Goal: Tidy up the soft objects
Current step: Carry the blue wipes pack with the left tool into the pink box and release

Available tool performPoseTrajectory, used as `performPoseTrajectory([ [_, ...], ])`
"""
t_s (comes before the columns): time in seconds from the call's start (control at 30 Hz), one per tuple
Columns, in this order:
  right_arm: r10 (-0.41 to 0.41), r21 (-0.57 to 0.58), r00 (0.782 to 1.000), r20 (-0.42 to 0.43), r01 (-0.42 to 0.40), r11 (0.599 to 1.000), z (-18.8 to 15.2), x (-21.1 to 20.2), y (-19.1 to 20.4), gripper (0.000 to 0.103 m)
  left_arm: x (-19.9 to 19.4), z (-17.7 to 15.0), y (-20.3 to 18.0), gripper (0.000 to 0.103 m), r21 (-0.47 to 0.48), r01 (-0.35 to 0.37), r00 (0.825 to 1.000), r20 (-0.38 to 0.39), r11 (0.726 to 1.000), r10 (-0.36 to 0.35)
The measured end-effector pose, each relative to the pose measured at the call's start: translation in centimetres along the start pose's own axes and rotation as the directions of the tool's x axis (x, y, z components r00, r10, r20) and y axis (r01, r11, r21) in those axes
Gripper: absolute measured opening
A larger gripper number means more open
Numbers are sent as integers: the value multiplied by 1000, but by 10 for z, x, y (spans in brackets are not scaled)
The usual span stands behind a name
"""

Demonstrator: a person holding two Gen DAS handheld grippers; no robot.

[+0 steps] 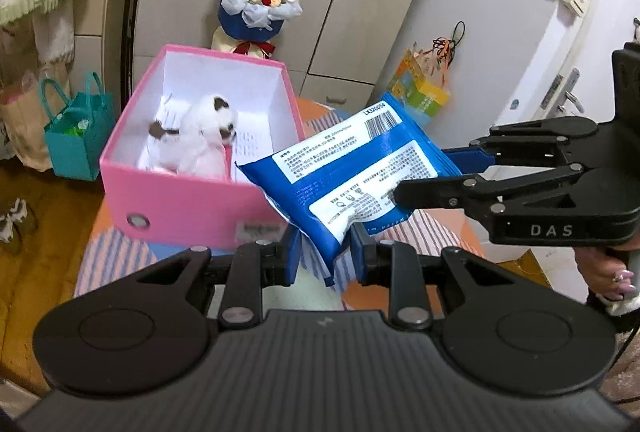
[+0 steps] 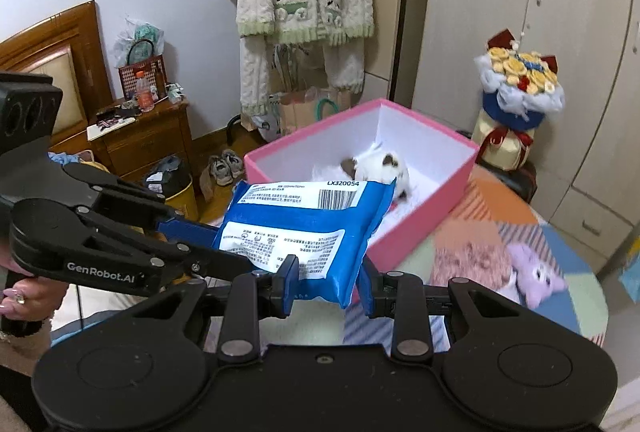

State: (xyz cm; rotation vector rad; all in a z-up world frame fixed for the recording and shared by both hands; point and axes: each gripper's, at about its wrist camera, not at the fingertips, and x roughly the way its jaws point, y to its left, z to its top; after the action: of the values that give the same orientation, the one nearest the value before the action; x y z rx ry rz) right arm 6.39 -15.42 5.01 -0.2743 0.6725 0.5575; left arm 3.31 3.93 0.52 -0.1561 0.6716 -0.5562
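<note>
The blue pack (image 2: pixel 304 228) hides part of the white plush toy (image 2: pixel 384 168) in the pink box (image 2: pixel 424 228); the purple plush (image 2: pixel 536 272) on the table is blurred; the pack's small print is too fine to read.

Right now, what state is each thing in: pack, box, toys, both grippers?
Blue pack: lifted off the table, held at two ends.
Left gripper: shut on the pack.
Right gripper: shut on the pack.
Pink box: open, no lid.
White plush: inside the box.
Purple plush: lying on the table.
</note>
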Motion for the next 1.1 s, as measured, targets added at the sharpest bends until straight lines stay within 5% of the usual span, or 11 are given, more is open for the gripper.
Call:
performPoseTrajectory([
  [0.43,-6,18,1000,-8,6,1000,69,62,-61,37,86,61,61,25,-177,85,994,-46,981,-95],
  [0.8,23,22,997,-73,-22,1000,87,137,-105,37,184,79,92,25,-383,153,946,-209,911,-247],
  [1.1,75,70,989,-131,-67,995,94,188,-129,19,202,90,95,25,-384,181,922,-256,906,-292],
])
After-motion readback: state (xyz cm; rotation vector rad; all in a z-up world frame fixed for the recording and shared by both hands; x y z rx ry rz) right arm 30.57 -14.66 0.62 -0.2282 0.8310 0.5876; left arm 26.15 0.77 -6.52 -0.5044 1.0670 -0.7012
